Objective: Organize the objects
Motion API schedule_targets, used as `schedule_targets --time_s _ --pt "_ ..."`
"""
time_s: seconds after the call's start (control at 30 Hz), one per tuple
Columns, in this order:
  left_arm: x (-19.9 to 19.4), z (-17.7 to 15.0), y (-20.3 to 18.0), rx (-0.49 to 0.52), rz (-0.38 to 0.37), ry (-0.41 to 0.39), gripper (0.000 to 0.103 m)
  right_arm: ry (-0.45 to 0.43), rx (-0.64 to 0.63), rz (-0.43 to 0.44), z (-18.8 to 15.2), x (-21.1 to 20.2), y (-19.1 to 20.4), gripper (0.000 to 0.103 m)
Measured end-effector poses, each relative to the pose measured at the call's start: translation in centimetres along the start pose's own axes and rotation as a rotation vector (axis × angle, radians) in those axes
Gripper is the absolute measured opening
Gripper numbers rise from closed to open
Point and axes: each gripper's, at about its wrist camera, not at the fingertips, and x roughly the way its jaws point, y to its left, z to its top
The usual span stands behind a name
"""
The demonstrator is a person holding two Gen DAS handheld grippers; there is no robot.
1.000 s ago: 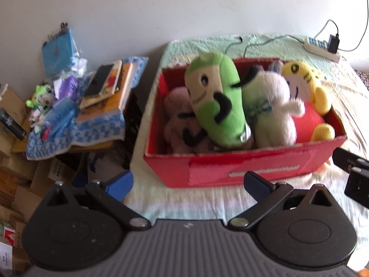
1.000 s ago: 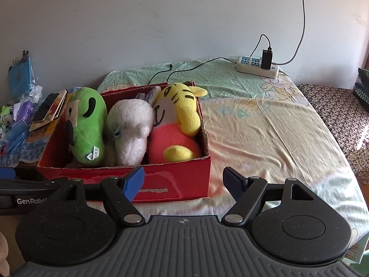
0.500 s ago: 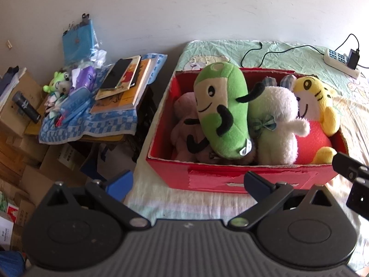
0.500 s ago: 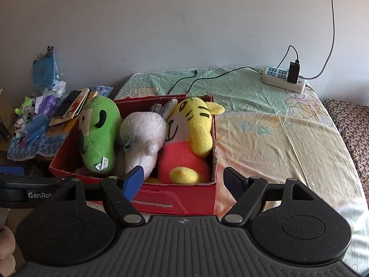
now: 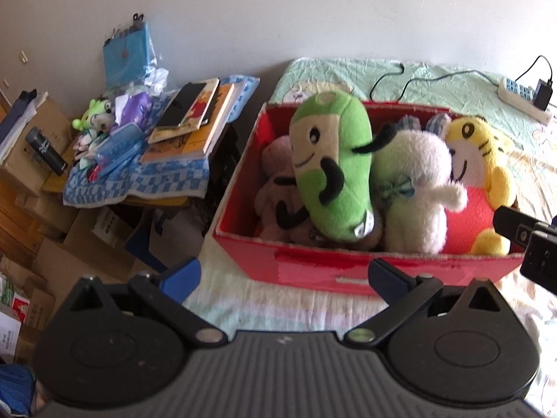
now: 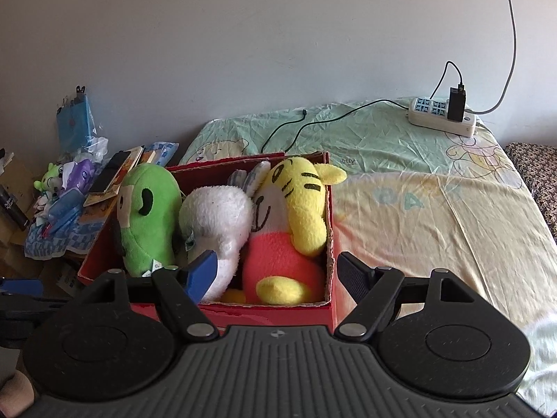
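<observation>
Hovering wide apart and empty, the left gripper (image 5: pixel 283 275) and right gripper (image 6: pixel 276 271) face the red box (image 5: pixel 313 271) on the bed (image 6: pixel 435 216). Packing looks nearly done: inside stand a green plush (image 5: pixel 330 170), a white plush (image 5: pixel 414 181) and a yellow tiger plush (image 6: pixel 296 209), over a pinkish toy (image 5: pixel 275 174). Beyond, a small green toy (image 5: pixel 92 118) remains on the cluttered side table (image 5: pixel 139 181), perhaps left to collect.

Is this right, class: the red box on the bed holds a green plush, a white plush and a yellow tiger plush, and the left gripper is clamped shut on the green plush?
Not quite. The red box on the bed does hold the green plush, white plush and yellow tiger plush, but the left gripper is open and holds nothing, as the left wrist view shows.
</observation>
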Motion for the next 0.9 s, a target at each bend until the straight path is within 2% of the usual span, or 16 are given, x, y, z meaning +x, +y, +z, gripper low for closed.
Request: schedule_targets --time_s 0.27,0.5,0.63,0.9 --pt "0.8 1.9 0.9 0.049 -0.04 -0.084 0.102 -0.024 0.04 -0.056 0.6 0.8 1.1 0.078" --pt "2.6 3.1 0.9 0.119 -0.099 -0.071 0.102 -0.066 0.062 -0.101 0.6 1.3 2.1 0.077" --pt "3.5 3.3 0.8 0.145 -0.137 -0.058 0.102 -0.046 0.093 -0.136 0.3 1.9 2.1 0.077" --pt "3.9 3.1 0.3 0.153 -0.181 -0.059 0.102 -0.057 0.087 -0.165 0.2 1.5 2.1 0.074"
